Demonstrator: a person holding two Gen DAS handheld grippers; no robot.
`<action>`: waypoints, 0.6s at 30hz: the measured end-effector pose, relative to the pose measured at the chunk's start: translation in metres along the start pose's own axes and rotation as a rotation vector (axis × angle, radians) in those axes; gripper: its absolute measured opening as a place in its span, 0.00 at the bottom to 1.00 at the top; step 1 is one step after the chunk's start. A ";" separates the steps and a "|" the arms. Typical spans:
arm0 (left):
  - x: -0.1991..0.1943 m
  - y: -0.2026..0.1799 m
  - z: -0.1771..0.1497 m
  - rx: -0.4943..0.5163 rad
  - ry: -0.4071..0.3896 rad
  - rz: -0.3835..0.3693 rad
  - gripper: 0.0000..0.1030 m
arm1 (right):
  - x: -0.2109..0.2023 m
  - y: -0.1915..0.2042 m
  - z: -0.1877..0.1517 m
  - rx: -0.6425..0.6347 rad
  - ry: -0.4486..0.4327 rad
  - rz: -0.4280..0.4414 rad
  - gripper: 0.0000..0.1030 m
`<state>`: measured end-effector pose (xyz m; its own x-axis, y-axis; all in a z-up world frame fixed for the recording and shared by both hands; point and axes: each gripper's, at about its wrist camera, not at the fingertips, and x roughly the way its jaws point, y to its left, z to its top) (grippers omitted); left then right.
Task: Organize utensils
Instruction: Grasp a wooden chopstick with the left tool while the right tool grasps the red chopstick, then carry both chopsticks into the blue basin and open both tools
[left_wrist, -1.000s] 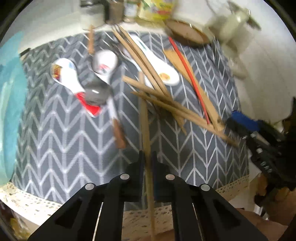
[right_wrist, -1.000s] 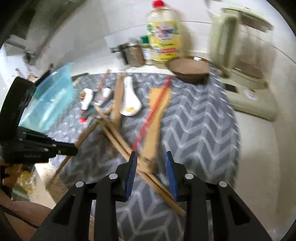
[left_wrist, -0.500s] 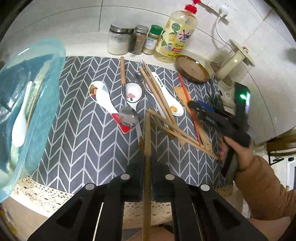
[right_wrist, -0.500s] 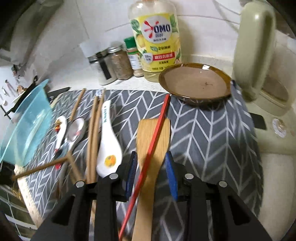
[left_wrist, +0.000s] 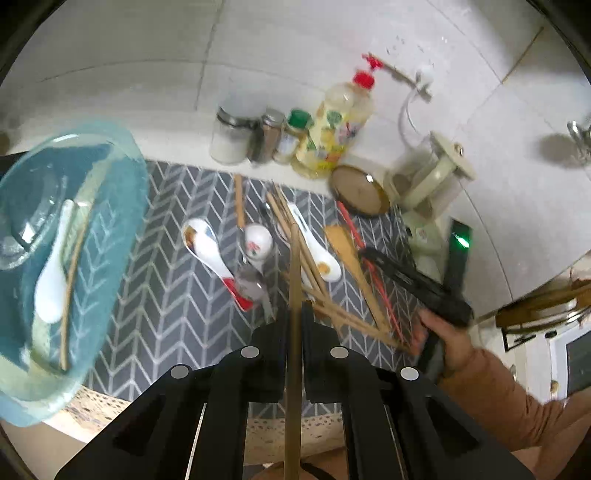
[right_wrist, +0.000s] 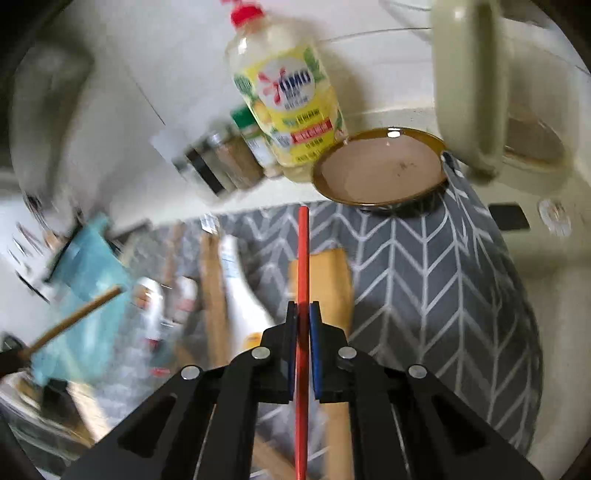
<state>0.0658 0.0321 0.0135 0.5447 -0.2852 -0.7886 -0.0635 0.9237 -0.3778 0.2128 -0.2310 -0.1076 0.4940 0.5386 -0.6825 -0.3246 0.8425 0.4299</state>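
Observation:
My left gripper (left_wrist: 294, 314) is shut on a wooden chopstick (left_wrist: 294, 266) and holds it above the grey chevron mat (left_wrist: 159, 295). My right gripper (right_wrist: 303, 314) is shut on a red chopstick (right_wrist: 303, 251) over a wooden spatula (right_wrist: 328, 273). It shows in the left wrist view (left_wrist: 373, 254) at the mat's right side. On the mat lie more wooden chopsticks (left_wrist: 314, 266), ceramic spoons (left_wrist: 207, 243) and a metal spoon (left_wrist: 251, 284). A blue bowl (left_wrist: 122, 206) at the left holds a white spoon (left_wrist: 51, 288) and a chopstick (left_wrist: 74, 280).
Spice jars (left_wrist: 229, 140), a yellow soap bottle (left_wrist: 332, 129) and a brown dish (left_wrist: 360, 192) stand along the back wall. A pale kettle (left_wrist: 432, 177) is at the right. The mat's lace edge (left_wrist: 92, 402) hangs at the counter front.
My right gripper has closed on the red chopstick. My left gripper has risen higher and tilted up with its wooden chopstick, so the bowl looks nearer.

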 end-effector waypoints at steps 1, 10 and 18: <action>-0.005 0.004 0.003 0.000 -0.014 -0.001 0.07 | -0.008 0.010 0.001 0.002 -0.017 0.024 0.07; -0.071 0.074 0.033 -0.041 -0.183 0.093 0.07 | -0.023 0.158 0.030 -0.019 -0.080 0.329 0.07; -0.086 0.188 0.040 -0.092 -0.195 0.275 0.08 | 0.081 0.291 0.005 0.001 0.166 0.348 0.07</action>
<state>0.0403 0.2407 0.0289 0.6456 0.0332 -0.7630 -0.3003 0.9296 -0.2136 0.1627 0.0581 -0.0346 0.2167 0.7837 -0.5821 -0.4494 0.6095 0.6531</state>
